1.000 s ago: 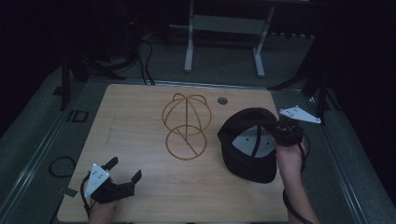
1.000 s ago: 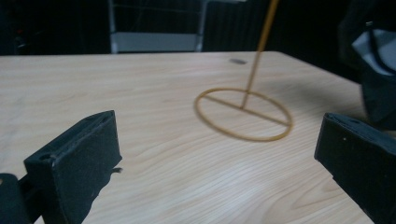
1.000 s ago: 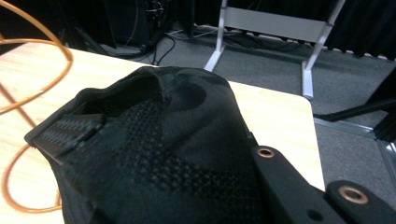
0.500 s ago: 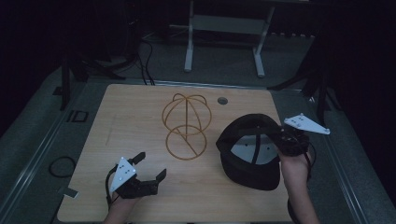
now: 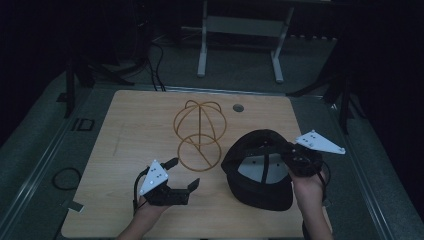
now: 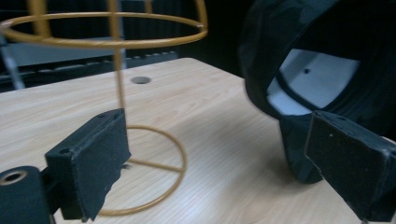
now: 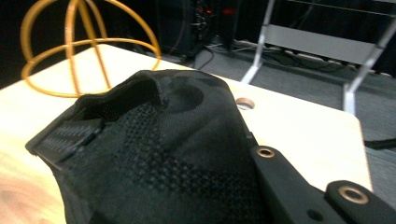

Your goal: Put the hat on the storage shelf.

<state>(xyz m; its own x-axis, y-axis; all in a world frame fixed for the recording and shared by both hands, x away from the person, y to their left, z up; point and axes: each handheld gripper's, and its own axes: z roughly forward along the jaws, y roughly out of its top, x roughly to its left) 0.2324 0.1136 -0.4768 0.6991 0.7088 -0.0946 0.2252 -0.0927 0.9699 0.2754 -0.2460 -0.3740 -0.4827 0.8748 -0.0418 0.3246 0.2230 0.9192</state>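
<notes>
Black fabric cap held at the near right of the table, gold wire hat stand waiting just left of it.

Light wooden table carries both: the cap sits crown down with its pale lining up, and the right gripper is clamped tight on its far-right rim. Since a second ago the left gripper has come in from the near left corner toward the middle and now hovers just near of the stand's ring base, its jaws wide with nothing between them, having just narrowed slightly. That suggests it is coming to help with the cap, probably to seat it on the stand. Bare wood lies open to the left and far side; the cap's near edge sits close to the table's near edge.
</notes>
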